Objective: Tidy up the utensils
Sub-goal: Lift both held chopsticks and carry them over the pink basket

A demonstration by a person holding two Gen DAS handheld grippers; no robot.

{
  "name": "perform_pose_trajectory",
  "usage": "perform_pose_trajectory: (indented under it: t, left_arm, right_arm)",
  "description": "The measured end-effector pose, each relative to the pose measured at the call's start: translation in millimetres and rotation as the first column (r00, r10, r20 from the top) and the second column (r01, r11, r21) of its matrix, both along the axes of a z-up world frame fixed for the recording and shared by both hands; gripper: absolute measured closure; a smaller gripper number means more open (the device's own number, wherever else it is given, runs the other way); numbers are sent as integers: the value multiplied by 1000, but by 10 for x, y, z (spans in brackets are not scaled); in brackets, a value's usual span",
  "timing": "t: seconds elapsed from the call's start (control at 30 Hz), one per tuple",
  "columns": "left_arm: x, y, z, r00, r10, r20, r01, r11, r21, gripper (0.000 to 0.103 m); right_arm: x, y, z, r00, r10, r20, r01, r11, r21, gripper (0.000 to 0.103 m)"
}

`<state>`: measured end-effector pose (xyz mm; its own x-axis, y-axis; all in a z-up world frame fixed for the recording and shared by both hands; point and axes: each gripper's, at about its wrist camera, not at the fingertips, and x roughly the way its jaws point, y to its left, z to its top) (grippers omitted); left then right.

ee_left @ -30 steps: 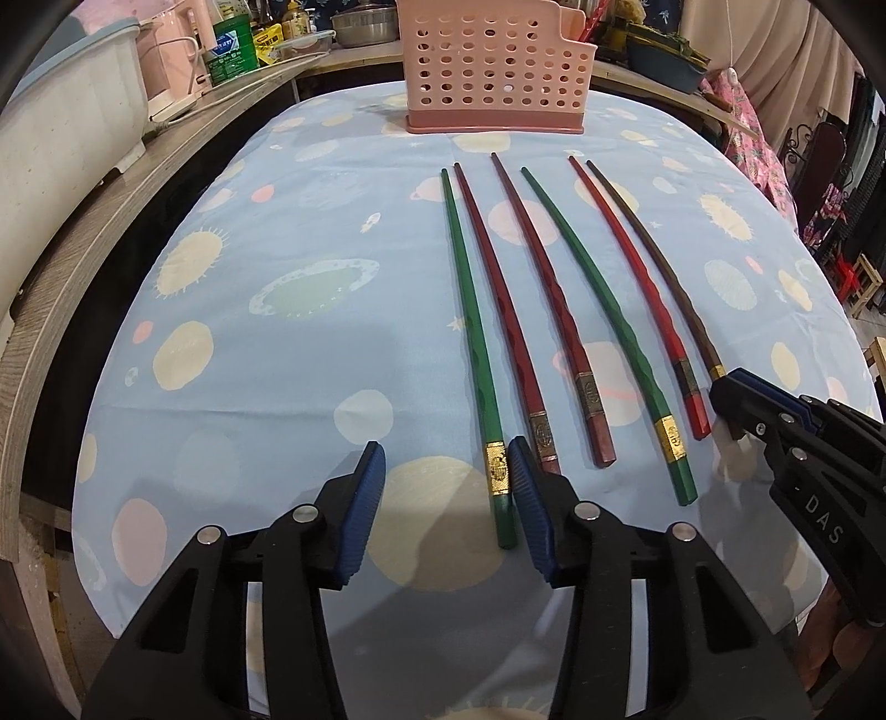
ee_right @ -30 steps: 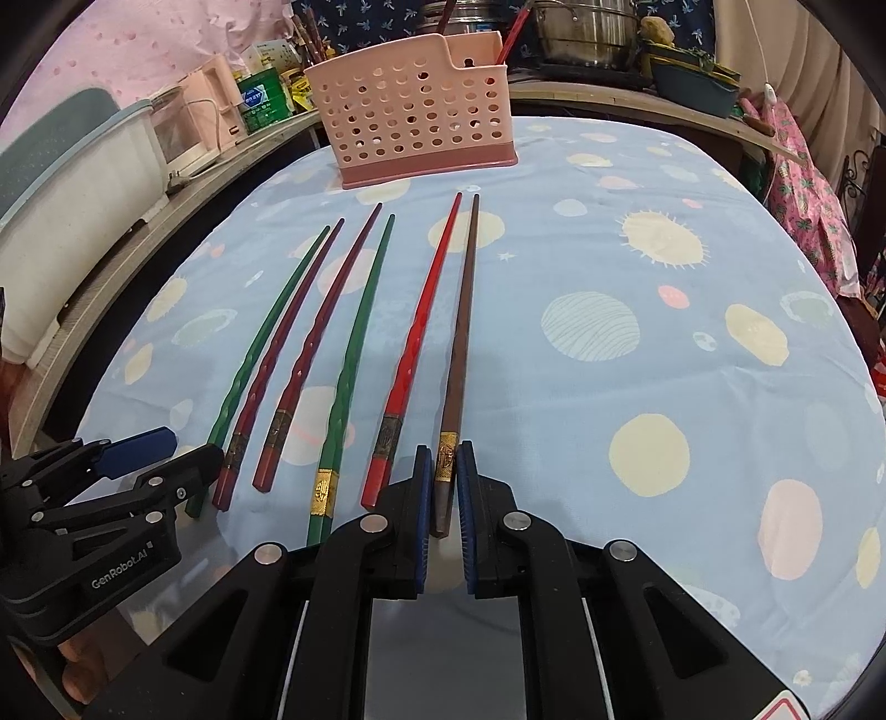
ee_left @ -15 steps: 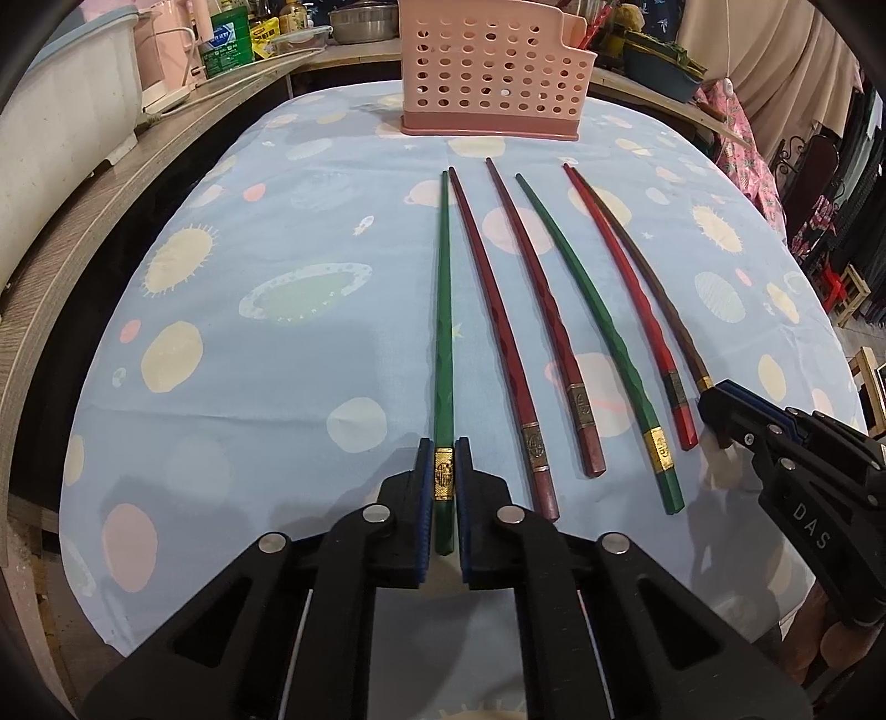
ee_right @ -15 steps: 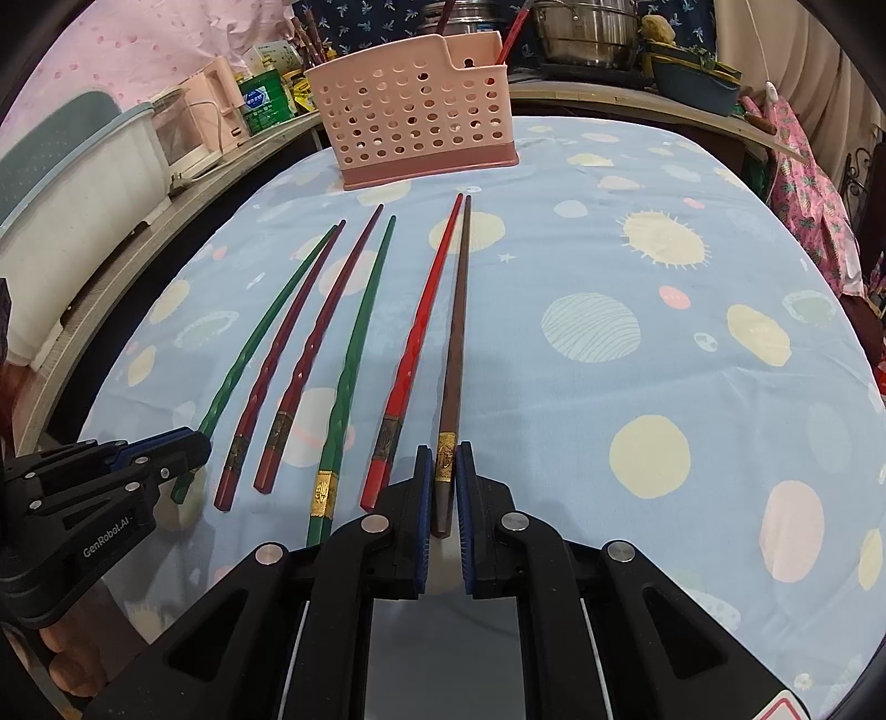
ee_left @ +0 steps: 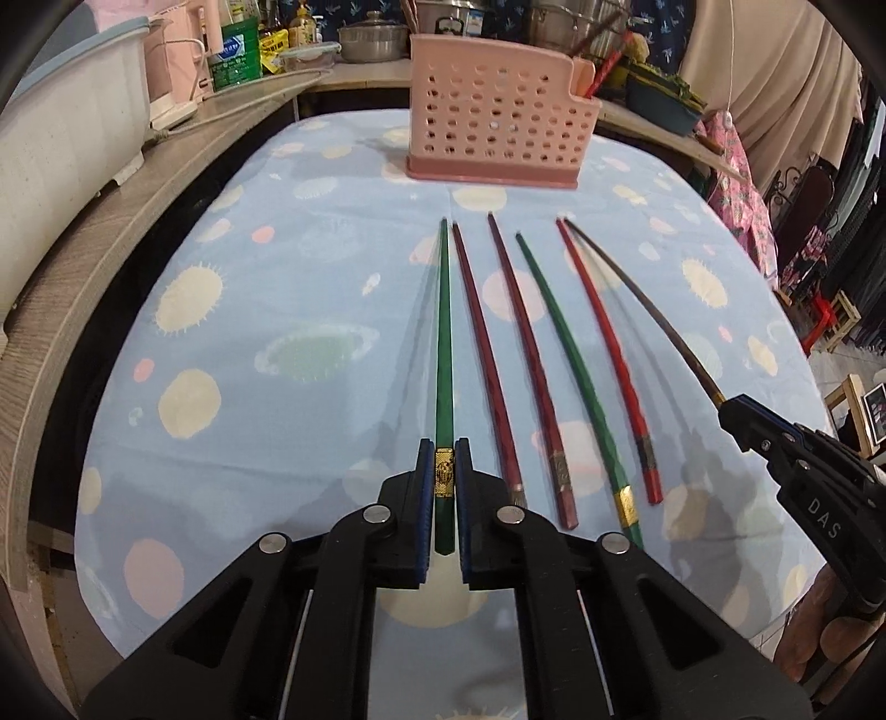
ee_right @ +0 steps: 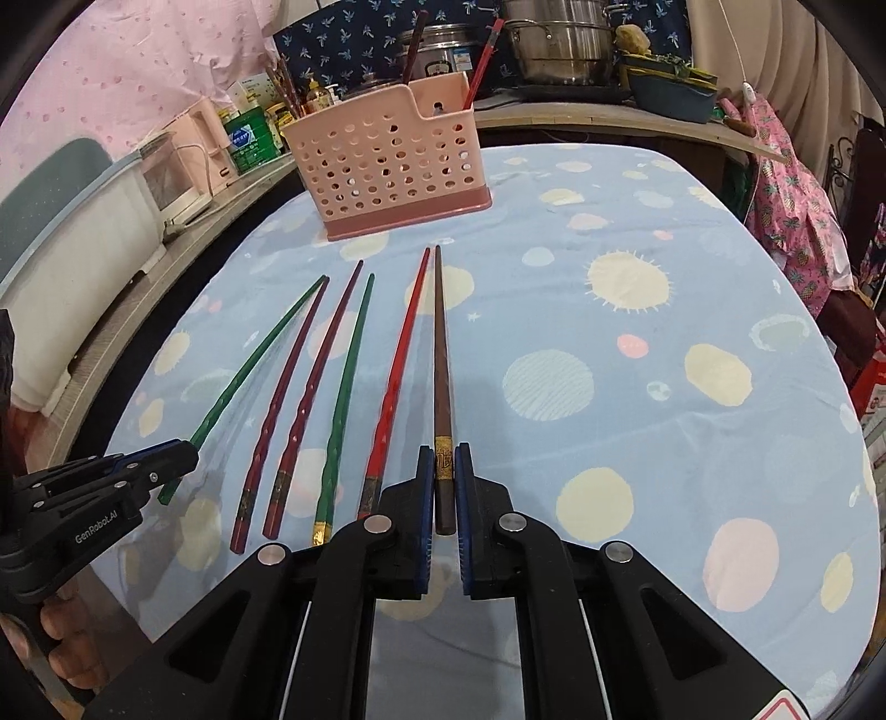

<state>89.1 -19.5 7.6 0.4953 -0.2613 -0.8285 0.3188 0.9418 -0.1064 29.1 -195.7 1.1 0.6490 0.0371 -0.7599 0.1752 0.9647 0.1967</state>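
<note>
Several long chopsticks lie in a row on the blue cloth. My left gripper (ee_left: 443,471) is shut on the leftmost green chopstick (ee_left: 443,343) near its gold band and holds it lifted off the cloth. My right gripper (ee_right: 444,476) is shut on the rightmost brown chopstick (ee_right: 440,354), also lifted. Between them lie two dark red chopsticks (ee_left: 484,354), a second green chopstick (ee_left: 576,376) and a bright red chopstick (ee_left: 606,354). The pink perforated utensil basket (ee_left: 493,130) stands at the far end of the table; in the right wrist view (ee_right: 387,160) chopsticks stick out of it.
A wooden counter (ee_left: 83,266) with a white tub, bottles and a pink appliance runs along the left. Pots and a bowl stand behind the basket (ee_right: 559,39). Floral cloth hangs at the right edge (ee_right: 797,210). The blue spotted tablecloth (ee_right: 637,387) stretches to the right.
My left gripper closed on the leftmost green chopstick and raised it. My right gripper, shut on the brown chopstick throughout, has lifted it; both cameras now sit higher above the table.
</note>
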Motion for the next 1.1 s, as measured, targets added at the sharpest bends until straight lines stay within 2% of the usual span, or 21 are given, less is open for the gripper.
perform_pose_trajectory:
  t: [0.3,0.5,0.83,1.1]
  left_arm:
    - [236,-6,562,995,13,103,-6,998,-67,96]
    - [445,-48,939,983,25,179,-8,995,-99,96]
    - [846,-153,1472,951,58,302,-28,994,-102,96]
    - [1072,-188,1991,927,87,365,-24,984,-174,96]
  right_arm:
    - [157,-244,587,993,-43,111,39,998,41,96]
    - [362,-345,1052,977,-53,207,51,999,15,96]
    - [699,-541,1581,945,-86,316,81,996,28,96]
    - [927,-603,2009,913,-88,399,64,995,72,96]
